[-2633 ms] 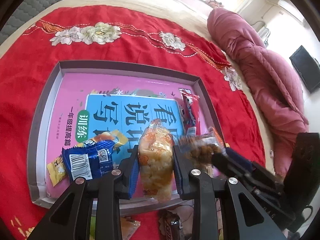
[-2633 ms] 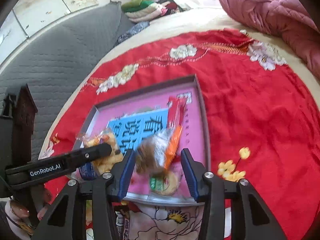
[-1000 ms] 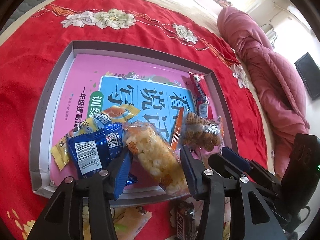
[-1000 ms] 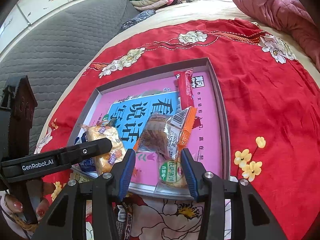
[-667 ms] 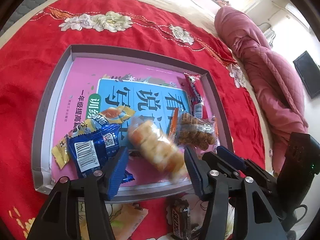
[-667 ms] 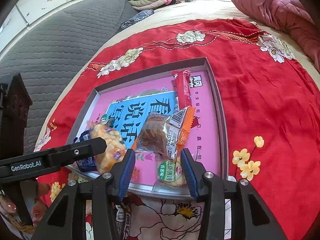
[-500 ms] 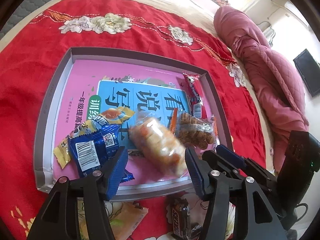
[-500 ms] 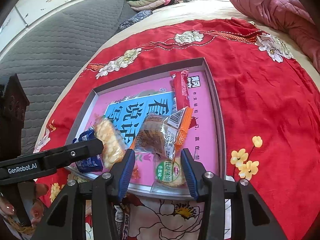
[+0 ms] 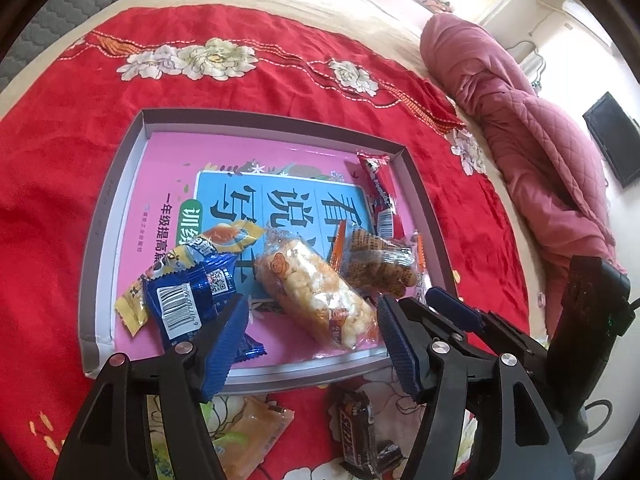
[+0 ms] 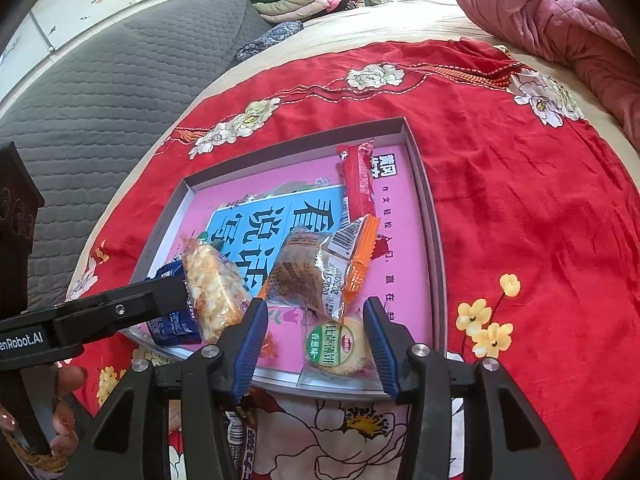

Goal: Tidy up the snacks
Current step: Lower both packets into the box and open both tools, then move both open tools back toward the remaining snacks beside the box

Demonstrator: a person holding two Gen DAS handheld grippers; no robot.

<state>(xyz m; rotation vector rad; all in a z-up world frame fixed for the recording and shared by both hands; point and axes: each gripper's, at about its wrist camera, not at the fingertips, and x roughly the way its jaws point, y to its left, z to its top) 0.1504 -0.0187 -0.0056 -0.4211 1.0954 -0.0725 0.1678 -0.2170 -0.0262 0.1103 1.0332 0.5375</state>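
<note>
Red bedspread (image 9: 72,168): tray (image 9: 120,200) book reads "看说话"; L gripper (image 9: 308,344) & R gripper (image 10: 312,338) jaws opening, nothing gripped.

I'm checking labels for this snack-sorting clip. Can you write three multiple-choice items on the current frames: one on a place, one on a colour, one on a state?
1. Where does the puffed rice bar lie?
A. in the tray
B. on the red cloth
C. on the pillow

2. What colour is the long stick packet at the tray's far corner?
A. green
B. red
C. blue

3. How do the left gripper's jaws stand?
A. clamped on the bar
B. gripping the tray's wall
C. apart, opening, pressing nothing

Key: A, the bar rests inside the tray; B, its wrapper is red; C, both pads stand clear of it.
</note>
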